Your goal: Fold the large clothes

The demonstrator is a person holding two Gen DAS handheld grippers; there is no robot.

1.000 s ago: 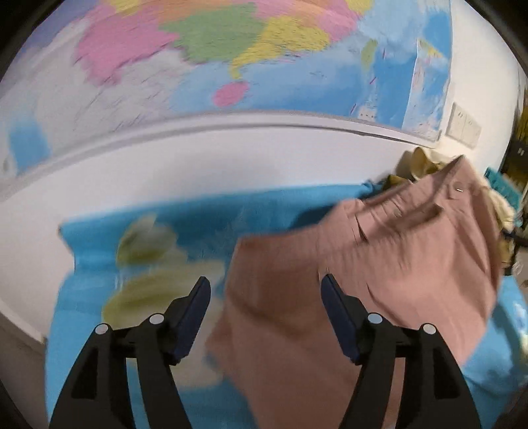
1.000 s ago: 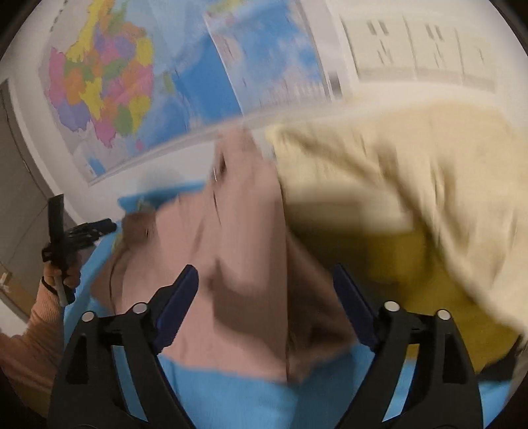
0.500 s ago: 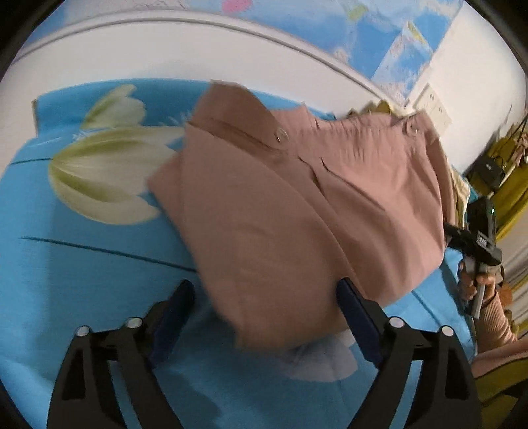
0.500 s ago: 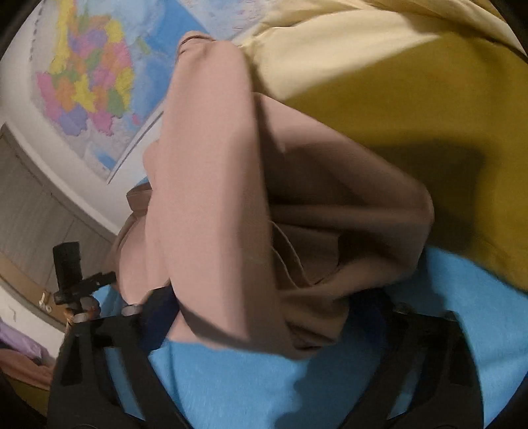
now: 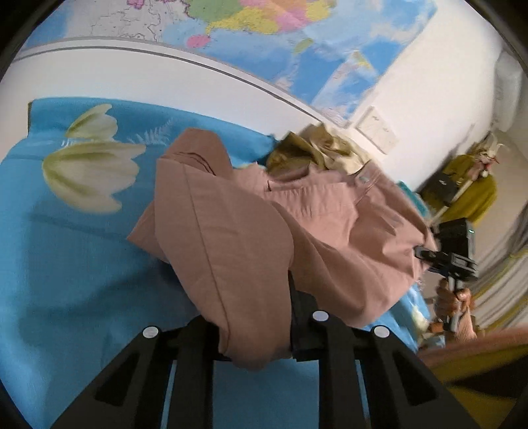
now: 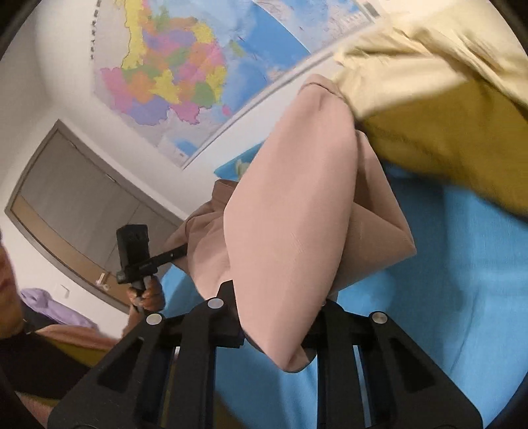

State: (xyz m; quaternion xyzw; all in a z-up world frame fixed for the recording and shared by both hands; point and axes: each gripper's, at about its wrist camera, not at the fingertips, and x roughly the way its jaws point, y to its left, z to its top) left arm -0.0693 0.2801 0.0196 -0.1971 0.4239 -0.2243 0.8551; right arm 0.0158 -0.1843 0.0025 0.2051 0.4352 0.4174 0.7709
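Note:
A dusty-pink garment [image 5: 250, 231] lies bunched on the blue flowered sheet [image 5: 66, 264]. My left gripper [image 5: 255, 325] is closing its jaws on the near edge of the cloth, which fills the gap and hides the pads. In the right wrist view the same pink garment [image 6: 290, 231] hangs in a thick fold between the closing jaws of my right gripper [image 6: 277, 316]. Each view shows the other gripper at the far side of the cloth: the right gripper [image 5: 442, 260] and the left gripper [image 6: 155, 260], both hand-held.
A heap of cream and mustard clothes [image 6: 445, 99] lies against the pink garment, also seen as the clothes heap [image 5: 313, 148]. A wall map [image 5: 264, 26] hangs behind the bed. A grey door [image 6: 76, 204] stands at the left.
Both grippers went from wide open around the pink cloth to clamped on it. The garment is now gathered and pulled up between them.

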